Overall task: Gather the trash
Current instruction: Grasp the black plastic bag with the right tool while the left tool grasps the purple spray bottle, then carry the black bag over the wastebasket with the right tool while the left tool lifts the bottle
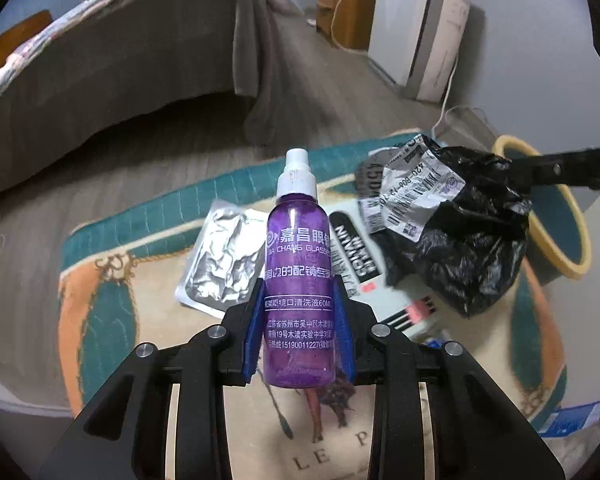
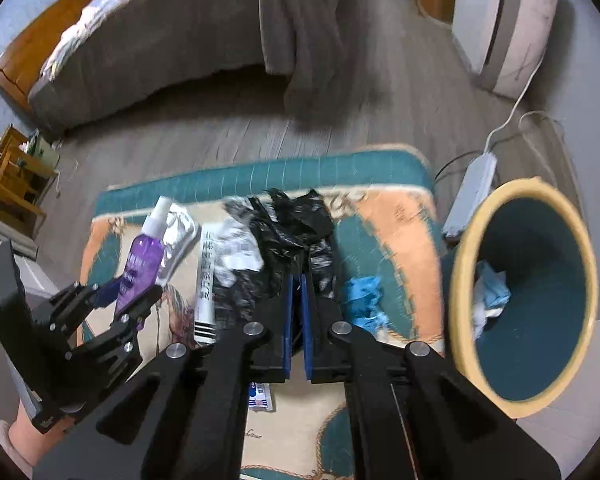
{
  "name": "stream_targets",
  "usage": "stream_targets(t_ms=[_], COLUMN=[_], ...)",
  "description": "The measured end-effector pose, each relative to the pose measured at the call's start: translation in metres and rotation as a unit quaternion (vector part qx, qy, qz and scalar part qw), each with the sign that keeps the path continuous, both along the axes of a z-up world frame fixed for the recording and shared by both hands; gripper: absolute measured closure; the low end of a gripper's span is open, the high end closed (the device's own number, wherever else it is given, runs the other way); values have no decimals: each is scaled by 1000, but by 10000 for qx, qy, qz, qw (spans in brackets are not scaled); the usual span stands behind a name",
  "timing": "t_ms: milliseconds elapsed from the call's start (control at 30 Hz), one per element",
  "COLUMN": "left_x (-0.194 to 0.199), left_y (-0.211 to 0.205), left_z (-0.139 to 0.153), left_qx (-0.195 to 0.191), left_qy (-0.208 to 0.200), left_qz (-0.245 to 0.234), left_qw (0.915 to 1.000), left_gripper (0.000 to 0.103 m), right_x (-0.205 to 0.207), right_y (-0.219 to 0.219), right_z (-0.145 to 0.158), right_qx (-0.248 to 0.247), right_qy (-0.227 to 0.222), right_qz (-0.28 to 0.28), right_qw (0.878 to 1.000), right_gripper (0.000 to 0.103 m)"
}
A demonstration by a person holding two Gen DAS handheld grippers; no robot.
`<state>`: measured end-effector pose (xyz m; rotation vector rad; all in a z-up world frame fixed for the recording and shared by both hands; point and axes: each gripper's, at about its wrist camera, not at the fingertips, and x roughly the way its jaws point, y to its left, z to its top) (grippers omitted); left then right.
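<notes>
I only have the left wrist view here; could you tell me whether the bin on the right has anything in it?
Observer: Yes, the bin holds crumpled blue and white scraps at its bottom.
Operator: Thank you. Is the right gripper closed on the black bag?
Observer: Yes, its blue pads are shut on a fold of it.
Operator: Is any trash hidden from me?
Observer: A crumpled blue piece lies on the rug between that gripper and the bin.
</notes>
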<state>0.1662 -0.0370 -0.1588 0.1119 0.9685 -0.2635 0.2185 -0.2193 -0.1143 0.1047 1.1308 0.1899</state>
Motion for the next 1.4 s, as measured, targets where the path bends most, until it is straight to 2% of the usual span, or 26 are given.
stream_targets(t_ms=[433,633,867,1167,1400], left_x=[-37,-49,-55,-56,-54], left_y=[-25,-37,-53,-75,-95], left_z=[60,82,98,100,91], left_qx=[-16,-173,-258,-262,-140], left_qy=[-723,-993,-1240,-1312,-1249], left_qz=[-348,-511,-677,-937,-1138], left_qw=[9968,9936,9896,9866,9855], left_gripper=[70,70,70,70,70], right_x=[-30,-44,-57,-62,-53], right_y=[-12,-19,-32,-56,-70], right_z=[57,83,100,101,82], right_qx=[-236,-280,-367,-409,-391], right_qy=[-705,-1058,-1357,-1487,-1325], right_qz=[-135,-202,-325,-557,-630], right_qw=[9971,9938,9895,9865,9884], right_gripper=[100,100,100,100,100])
